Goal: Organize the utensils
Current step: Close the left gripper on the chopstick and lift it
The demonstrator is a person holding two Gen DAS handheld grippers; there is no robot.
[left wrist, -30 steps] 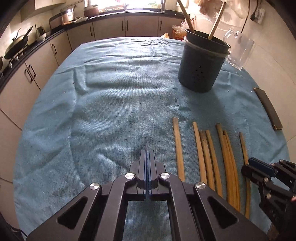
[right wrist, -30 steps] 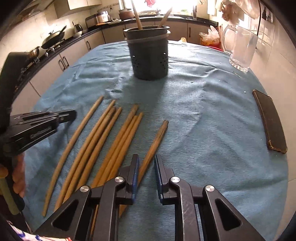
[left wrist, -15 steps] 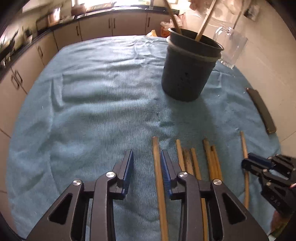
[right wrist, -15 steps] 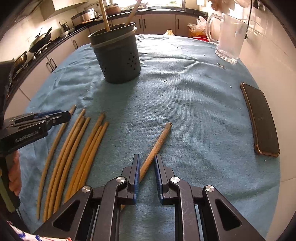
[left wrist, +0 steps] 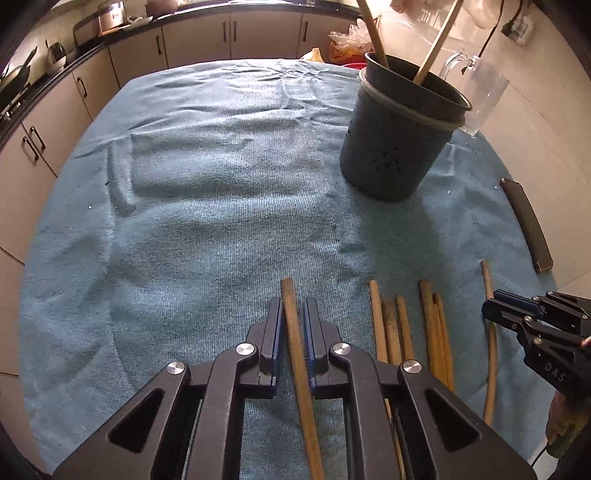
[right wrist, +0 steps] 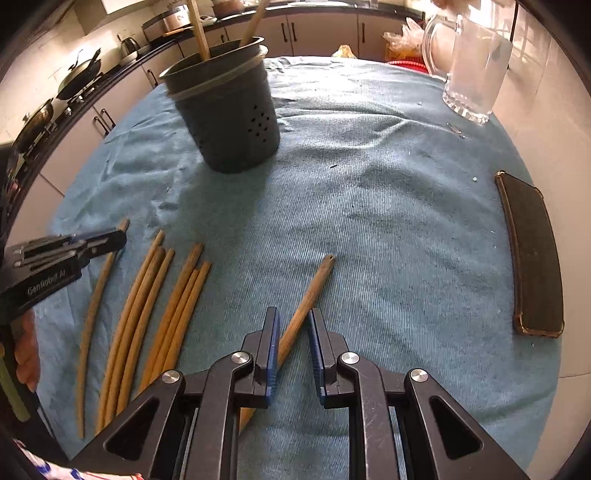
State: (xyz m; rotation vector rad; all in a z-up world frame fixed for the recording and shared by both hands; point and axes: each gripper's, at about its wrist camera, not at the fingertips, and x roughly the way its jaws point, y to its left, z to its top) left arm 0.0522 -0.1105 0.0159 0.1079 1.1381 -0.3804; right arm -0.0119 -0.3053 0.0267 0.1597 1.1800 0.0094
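Since the earlier frames the left gripper has slid across the cloth from bare towel onto the leftmost wooden stick, and its fingers, pressed together a second ago, now straddle that stick. The jaws are closing at this moment; a thin gap shows on each side of the stick, so the pads do not yet press on it. The right gripper has shifted too, and the separate stick that lay to the right of its jaws a second ago now runs up between them.

That separate stick lies slanted in the lower middle of the right wrist view, its far end pointing to the upper right, its near end passing under the left finger. The right fingers stand a little apart around it; whether the pads touch it cannot be told.

The other loose sticks lie side by side on the cloth at lower left of that view, in two close bunches. The dark utensil holder stands upright at upper right of the left wrist view, with two sticks leaning inside it.

All rest on a blue towel spread over the table. A glass mug stands at upper right of the right wrist view, a dark phone lies flat at right edge, and kitchen cabinets line the background.
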